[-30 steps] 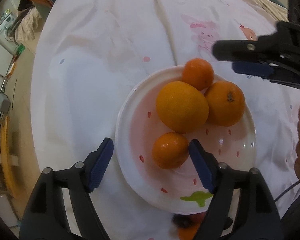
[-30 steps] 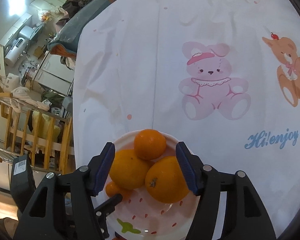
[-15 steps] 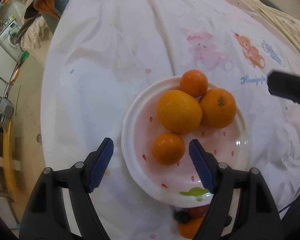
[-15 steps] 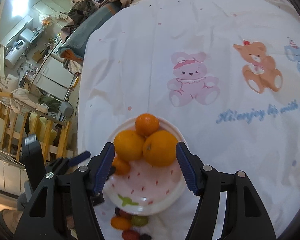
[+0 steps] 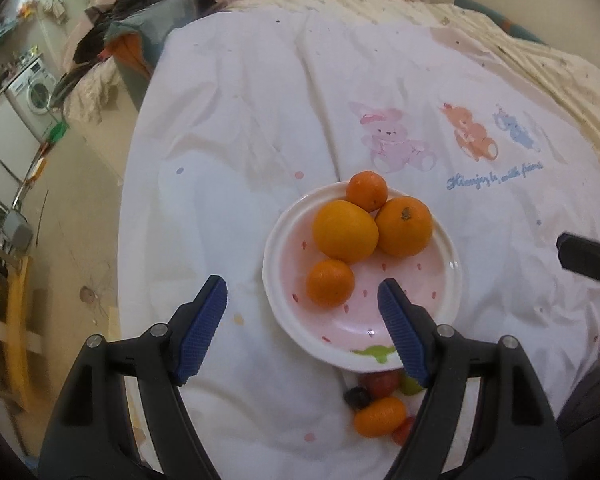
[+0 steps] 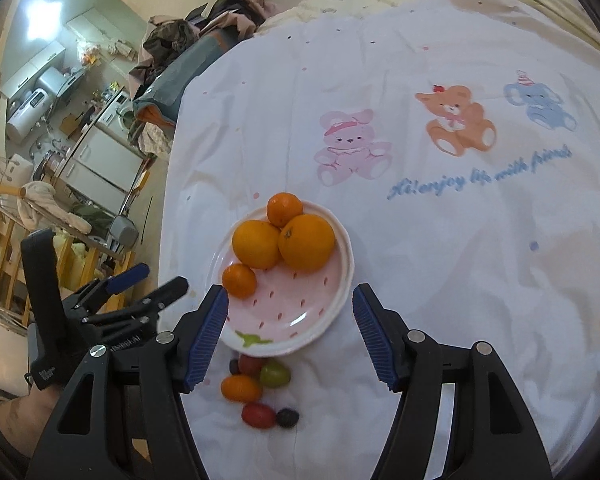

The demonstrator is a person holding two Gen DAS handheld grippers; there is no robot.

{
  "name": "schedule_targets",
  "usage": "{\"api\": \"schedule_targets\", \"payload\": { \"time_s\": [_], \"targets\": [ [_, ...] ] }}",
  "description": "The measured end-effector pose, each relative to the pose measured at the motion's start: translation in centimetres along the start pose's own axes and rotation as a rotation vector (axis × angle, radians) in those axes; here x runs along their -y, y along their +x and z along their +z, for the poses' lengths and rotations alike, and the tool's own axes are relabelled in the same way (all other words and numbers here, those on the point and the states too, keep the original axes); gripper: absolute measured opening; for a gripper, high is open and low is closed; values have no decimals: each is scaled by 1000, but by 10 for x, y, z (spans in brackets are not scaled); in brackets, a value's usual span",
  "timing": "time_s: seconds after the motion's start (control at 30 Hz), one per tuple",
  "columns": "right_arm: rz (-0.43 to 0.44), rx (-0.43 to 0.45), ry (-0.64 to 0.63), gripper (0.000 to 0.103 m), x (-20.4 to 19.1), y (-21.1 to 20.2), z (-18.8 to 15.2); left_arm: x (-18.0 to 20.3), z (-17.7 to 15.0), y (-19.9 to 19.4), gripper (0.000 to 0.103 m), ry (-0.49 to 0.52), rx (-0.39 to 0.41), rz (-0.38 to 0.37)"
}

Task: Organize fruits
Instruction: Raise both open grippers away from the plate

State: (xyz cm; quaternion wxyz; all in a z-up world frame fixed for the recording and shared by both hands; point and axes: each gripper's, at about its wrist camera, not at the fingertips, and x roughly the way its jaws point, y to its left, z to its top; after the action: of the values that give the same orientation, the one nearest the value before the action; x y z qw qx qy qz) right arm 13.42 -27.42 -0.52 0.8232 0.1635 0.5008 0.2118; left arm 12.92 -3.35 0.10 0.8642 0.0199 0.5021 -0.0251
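A white plate with pink strawberry print (image 5: 446,280) (image 6: 340,288) holds two large oranges (image 5: 345,230) (image 6: 306,243) and two small mandarins (image 5: 330,282) (image 6: 239,280). Small loose fruits lie on the cloth just in front of the plate: an orange kumquat (image 5: 379,416) (image 6: 241,387), red, green and dark ones (image 6: 275,374). My left gripper (image 5: 302,320) is open and empty, above the plate's near left edge; it also shows in the right wrist view (image 6: 148,288). My right gripper (image 6: 290,328) is open and empty above the plate's near edge.
The round table has a white cloth with cartoon bears (image 6: 456,124) and blue lettering. A pile of clothes (image 5: 140,20) lies beyond the far left edge. Wooden chairs (image 5: 4,300) and kitchen appliances stand to the left, below table level.
Both grippers have pulled back and up from the plate, staying open. More of the table and the small fruits in front of the plate have come into view.
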Motion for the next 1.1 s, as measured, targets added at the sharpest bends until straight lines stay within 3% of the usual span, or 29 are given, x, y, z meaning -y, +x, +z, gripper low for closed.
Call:
{"api": "schedule_targets", "payload": {
  "time_s": [0.3,0.43,0.57,0.67,0.8,0.93,1.1],
  "targets": [
    [-77,52,-28,70,-12,-26,-42,-4,-23,-48,76,-55,112,-17],
    [-82,86,-16,94,-14,-35,-58,-5,-37,-58,93,-56,128,-43],
    [-93,98,-5,97,-13,-36,-71,-3,-47,-60,94,-42,154,-34],
    [-77,136,21,103,-10,-39,-79,-4,-53,-62,94,-47,197,-78],
    [-80,142,29,103,-10,-39,-86,-5,-58,-62,94,-62,215,-108],
    [-132,161,-5,103,-13,-36,-93,2,-60,-61,94,-36,219,-93],
    [-125,188,-39,103,-19,-35,-97,13,-61,-59,94,14,209,-75]
  ]
}}
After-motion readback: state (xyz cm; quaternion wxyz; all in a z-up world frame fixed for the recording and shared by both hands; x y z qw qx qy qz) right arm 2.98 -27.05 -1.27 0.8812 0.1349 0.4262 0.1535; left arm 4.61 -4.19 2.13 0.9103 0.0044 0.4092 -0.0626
